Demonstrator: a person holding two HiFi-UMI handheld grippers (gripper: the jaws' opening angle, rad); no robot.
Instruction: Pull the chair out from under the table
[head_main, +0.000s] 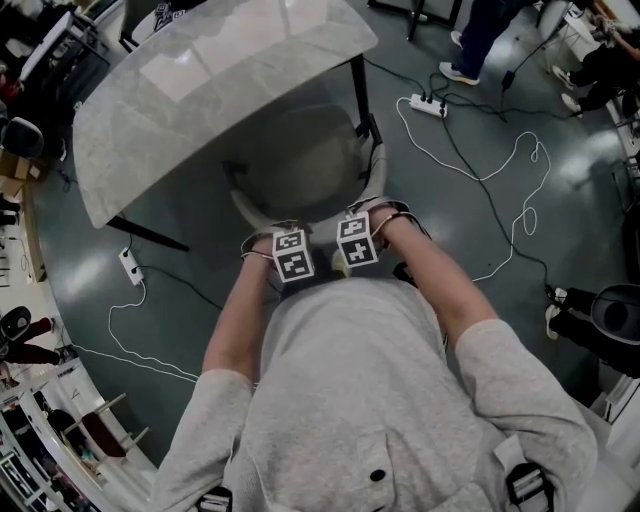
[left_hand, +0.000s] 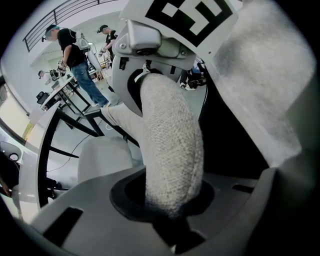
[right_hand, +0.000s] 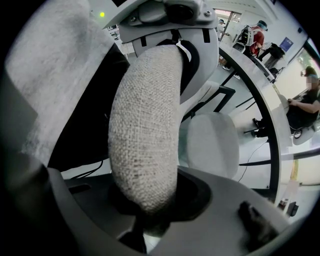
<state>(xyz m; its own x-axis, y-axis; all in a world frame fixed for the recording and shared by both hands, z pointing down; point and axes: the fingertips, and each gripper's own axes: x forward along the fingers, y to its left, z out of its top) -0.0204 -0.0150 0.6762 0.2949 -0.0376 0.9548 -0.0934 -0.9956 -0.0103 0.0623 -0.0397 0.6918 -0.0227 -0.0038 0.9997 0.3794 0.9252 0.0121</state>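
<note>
White power strip (head_main: 427, 104) and looping white cable (head_main: 481, 180) on grey floor (head_main: 460, 225), bystander's shoe (head_main: 459, 72) beyond

Chair (head_main: 374, 172) seat only dim through table (head_main: 130, 130) top, legs hidden. Left gripper (head_main: 292, 256) and right gripper (head_main: 357, 243) jaws hidden under marker cubes in head view. Seated person (right_hand: 304, 102) face blurred.

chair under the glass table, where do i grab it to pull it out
Grip the padded top rim of the backrest from above, on your side: it sticks out clear of the table. The left hand-held gripper and right hand-held gripper are clamped there.
</note>
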